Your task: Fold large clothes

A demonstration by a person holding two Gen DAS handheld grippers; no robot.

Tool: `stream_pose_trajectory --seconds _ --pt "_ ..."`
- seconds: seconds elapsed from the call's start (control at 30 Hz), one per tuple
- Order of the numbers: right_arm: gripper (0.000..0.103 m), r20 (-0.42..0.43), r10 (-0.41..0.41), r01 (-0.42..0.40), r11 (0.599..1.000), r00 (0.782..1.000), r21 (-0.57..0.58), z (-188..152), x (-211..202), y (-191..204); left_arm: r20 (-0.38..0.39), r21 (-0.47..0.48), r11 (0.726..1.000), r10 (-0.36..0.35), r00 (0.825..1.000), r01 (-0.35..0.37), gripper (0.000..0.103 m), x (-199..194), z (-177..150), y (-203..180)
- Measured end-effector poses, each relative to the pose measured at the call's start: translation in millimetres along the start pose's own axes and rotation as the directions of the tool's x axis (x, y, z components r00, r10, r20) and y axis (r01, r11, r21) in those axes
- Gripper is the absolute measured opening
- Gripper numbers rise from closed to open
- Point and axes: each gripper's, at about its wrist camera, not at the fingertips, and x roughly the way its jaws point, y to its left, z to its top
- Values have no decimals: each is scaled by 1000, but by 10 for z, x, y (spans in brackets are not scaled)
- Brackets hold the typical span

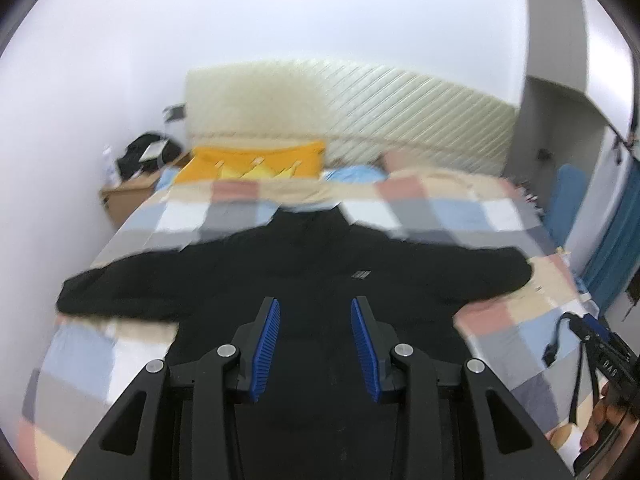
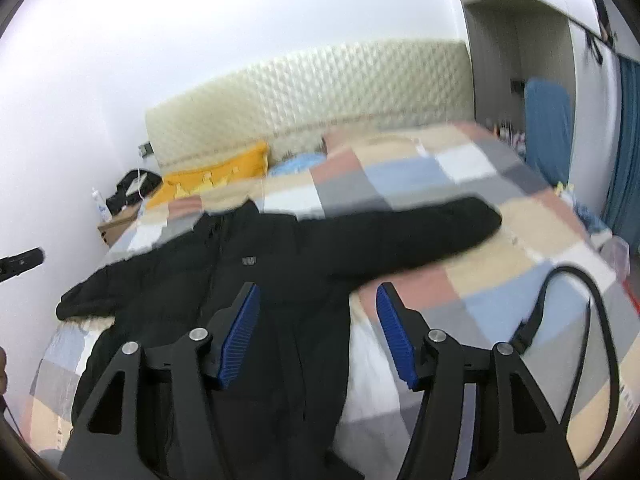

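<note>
- We see a black jacket (image 1: 304, 280) lying flat on the bed (image 1: 492, 216), front up, both sleeves spread out to the sides.
- The bed carries a checked cover in pink, blue, grey and cream.
- A yellow pillow (image 1: 256, 162) lies near the padded headboard (image 1: 360, 120).
- Our left claw (image 1: 315, 304) hangs above the jacket's lower middle; its blue pads stand apart with nothing between them.
- Our right claw (image 2: 318, 290) hangs above the jacket's side, near the start of one sleeve; its jaws are opening, empty.
- A black bag (image 2: 132, 190) sits on a bedside stand by the wall.
- Both views are blurred.
</note>
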Motion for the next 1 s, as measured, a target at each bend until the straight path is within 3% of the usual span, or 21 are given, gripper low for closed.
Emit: stream_pose_trajectory --seconds 0.2,0.5,0.8,1.0 --pt "63 106 14 -6 997 994 -83 -32 -147 192 98 7 998 -65 993 65 37 -10 -190 -202" --pt "63 170 73 -50 989 983 -136 -453 -91 390 138 80 997 -22 990 11 37 87 -802 -323" --pt "63 105 82 -67 988 991 -138 -734 107 438 107 45 998 -43 993 38 37 317 -1032 -231" --pt "63 56 52 -47 996 997 -81 -603 253 161 101 2 1000 -26 995 26 37 411 -1127 -95"
